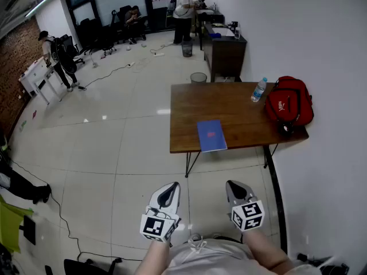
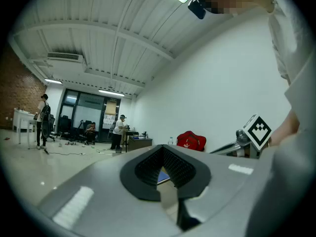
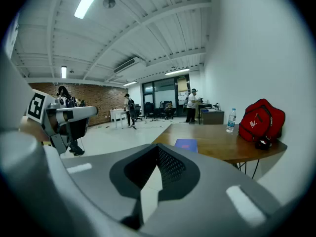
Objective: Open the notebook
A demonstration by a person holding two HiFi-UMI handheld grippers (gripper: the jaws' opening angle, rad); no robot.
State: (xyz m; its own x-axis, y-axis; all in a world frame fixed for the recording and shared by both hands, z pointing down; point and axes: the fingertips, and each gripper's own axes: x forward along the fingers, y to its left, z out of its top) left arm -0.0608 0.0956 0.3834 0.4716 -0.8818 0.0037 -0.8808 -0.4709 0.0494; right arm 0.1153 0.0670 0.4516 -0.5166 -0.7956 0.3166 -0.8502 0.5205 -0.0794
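White floor tiles (image 1: 114,153) fill a big open office, with a brick wall (image 1: 14,67) on the left and a plain white wall on the right. Against that white wall stands a wooden table (image 1: 229,105) on thin dark legs.

A red backpack (image 1: 288,103) sits at the table's right end. It carries a small white logo that is too small to read.

The notebook (image 1: 211,135) lies closed and flat at the table's near edge, blue cover up. A small pink mark on the cover is not legible.

The left gripper (image 1: 171,190) and right gripper (image 1: 234,187) are held side by side over the floor, close to the person's body and well apart from the table. In each gripper's own view the jaws are drawn together to a thin slit, with nothing between them. Each gripper bears a cube of black-and-white square markers.

A clear water bottle (image 1: 258,90) with a blue label stands upright, just left of the backpack. Its print is unreadable.
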